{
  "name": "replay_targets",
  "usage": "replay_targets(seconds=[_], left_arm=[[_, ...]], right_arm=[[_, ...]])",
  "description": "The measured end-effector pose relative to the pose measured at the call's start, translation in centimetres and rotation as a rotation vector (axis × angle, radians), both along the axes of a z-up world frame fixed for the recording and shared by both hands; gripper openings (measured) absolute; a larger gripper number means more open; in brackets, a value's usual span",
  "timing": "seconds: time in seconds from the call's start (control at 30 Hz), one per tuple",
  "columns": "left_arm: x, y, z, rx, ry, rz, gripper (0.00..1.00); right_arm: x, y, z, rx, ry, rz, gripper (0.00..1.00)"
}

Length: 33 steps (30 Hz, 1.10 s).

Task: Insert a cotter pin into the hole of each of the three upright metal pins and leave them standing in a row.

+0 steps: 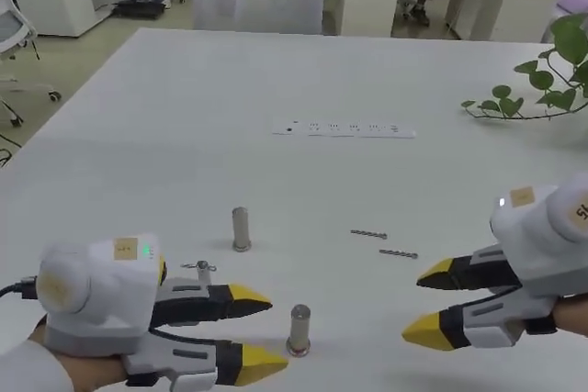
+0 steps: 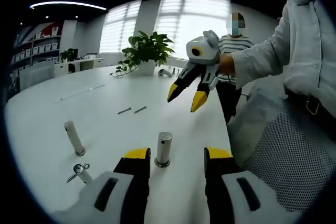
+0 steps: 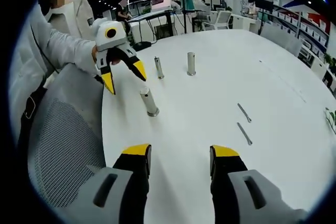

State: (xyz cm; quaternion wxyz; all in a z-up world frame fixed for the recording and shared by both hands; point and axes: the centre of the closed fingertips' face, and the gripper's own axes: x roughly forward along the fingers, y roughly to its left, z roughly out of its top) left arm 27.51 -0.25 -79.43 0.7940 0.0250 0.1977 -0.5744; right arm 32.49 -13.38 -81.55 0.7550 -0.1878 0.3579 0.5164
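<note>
Three upright metal pins stand on the white table (image 1: 184, 117). The far pin (image 1: 241, 229) and the near pin (image 1: 299, 330) are bare. A third pin (image 1: 204, 273) beside my left gripper (image 1: 268, 332) carries a cotter pin with a ring. Two loose cotter pins (image 1: 368, 234) (image 1: 398, 253) lie flat to the right. My left gripper (image 2: 177, 156) is open and empty, with the near pin (image 2: 164, 149) just ahead of its jaws. At the right my right gripper (image 1: 415, 305) hovers open and empty, jaws pointing left toward the near pin (image 3: 149, 102).
A white power strip (image 1: 344, 129) lies flat mid-table. A leafy plant (image 1: 542, 80) reaches in at the right edge. A grey chair (image 1: 257, 2) stands at the far side. Desks and other people are in the background.
</note>
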Motion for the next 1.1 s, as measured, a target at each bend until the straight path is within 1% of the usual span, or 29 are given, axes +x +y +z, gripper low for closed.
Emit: replay_targets(seconds=[0.07, 0.17, 0.2, 0.27, 0.3, 0.33, 0.37, 0.47, 0.6, 0.7, 0.9, 1.03, 1.1], left_arm=[[-0.4, 0.0, 0.5, -0.004, 0.001, 0.004, 0.45], [-0.9, 0.4, 0.7, 0.001, 0.005, 0.004, 0.47], [-1.1, 0.5, 0.7, 0.004, 0.008, 0.002, 0.47], [-1.2, 0.6, 0.7, 0.017, 0.004, 0.002, 0.48], [-1.3, 0.8, 0.7, 0.017, 0.005, 0.003, 0.48], [-1.3, 1.0, 0.8, 0.014, 0.005, 0.006, 0.48], [-1.3, 1.1, 0.9, 0.011, 0.006, 0.008, 0.49], [-1.4, 1.5, 1.0, 0.007, 0.018, 0.027, 0.52], [-1.6, 1.9, 1.0, 0.012, 0.014, 0.036, 0.53], [-1.7, 2.3, 0.9, 0.016, 0.018, 0.049, 0.53], [-1.7, 3.2, 0.8, 0.020, 0.019, 0.081, 0.56], [-1.6, 3.7, 0.8, 0.026, 0.017, 0.095, 0.57], [-1.5, 4.1, 0.8, 0.027, 0.020, 0.103, 0.57]], right_arm=[[0.5, -0.4, -0.3, -0.013, -0.001, -0.004, 0.48], [1.1, -0.8, -0.5, -0.026, 0.000, -0.010, 0.48], [1.2, -0.9, -0.6, -0.030, 0.000, -0.011, 0.48], [1.6, -1.1, -0.7, -0.038, -0.002, -0.012, 0.48], [1.8, -1.1, -0.8, -0.042, -0.001, -0.013, 0.48], [2.3, -1.6, -0.9, -0.052, -0.002, -0.012, 0.48], [2.5, -1.7, -1.0, -0.059, -0.005, -0.011, 0.48], [3.1, -2.0, -1.3, -0.071, -0.003, -0.013, 0.48], [3.8, -2.2, -1.5, -0.084, -0.005, -0.014, 0.47], [4.6, -2.4, -1.6, -0.100, -0.007, -0.012, 0.47], [6.0, -2.4, -1.8, -0.117, -0.014, -0.003, 0.46], [7.0, -2.4, -2.2, -0.133, -0.011, 0.004, 0.45], [7.3, -2.4, -2.4, -0.139, -0.012, 0.007, 0.45]])
